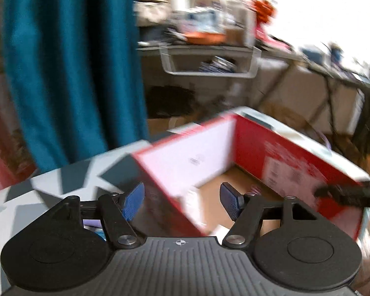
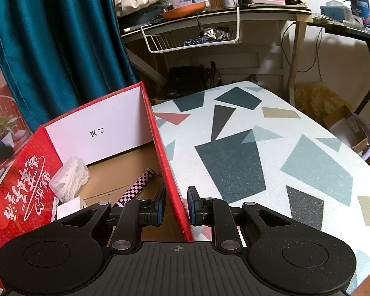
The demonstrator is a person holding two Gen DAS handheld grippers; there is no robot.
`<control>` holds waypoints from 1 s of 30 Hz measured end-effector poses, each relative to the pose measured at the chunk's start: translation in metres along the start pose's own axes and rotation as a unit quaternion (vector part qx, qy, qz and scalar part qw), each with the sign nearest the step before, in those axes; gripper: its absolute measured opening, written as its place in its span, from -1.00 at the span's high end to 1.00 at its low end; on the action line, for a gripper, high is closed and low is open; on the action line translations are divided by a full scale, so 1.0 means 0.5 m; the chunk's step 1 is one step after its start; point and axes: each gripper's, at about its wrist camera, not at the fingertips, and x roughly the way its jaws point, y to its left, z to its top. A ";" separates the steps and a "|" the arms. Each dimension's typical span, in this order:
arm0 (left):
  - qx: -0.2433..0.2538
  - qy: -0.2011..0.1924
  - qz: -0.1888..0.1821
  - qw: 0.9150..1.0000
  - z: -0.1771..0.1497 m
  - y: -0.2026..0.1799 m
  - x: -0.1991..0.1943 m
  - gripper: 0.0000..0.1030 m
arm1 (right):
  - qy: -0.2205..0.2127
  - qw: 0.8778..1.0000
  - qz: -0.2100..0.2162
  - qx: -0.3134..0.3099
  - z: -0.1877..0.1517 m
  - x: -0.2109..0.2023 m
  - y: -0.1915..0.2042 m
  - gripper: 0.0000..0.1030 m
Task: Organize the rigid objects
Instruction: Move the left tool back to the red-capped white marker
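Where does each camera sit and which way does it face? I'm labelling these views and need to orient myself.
Left wrist: behind the left hand-held gripper, facing the open red cardboard box; blurred.
Right wrist: behind the right hand-held gripper, straddling the box's wall, facing the geometric-patterned table.
Shared: box, table, teal curtain.
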 end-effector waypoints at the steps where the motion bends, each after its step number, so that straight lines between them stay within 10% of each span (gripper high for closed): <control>1: -0.018 -0.004 0.012 1.000 0.004 0.021 -0.004 -0.36 | 0.001 1.000 0.000 0.001 0.001 0.000 0.000 0.65; 13: -0.118 0.005 0.123 0.985 -0.059 0.138 -0.004 -0.33 | 0.004 1.000 0.007 0.009 0.002 0.002 -0.004 0.64; 30: -0.172 0.051 0.157 0.971 -0.161 0.211 0.000 -0.12 | 0.003 1.000 0.012 0.010 0.004 0.000 -0.004 0.64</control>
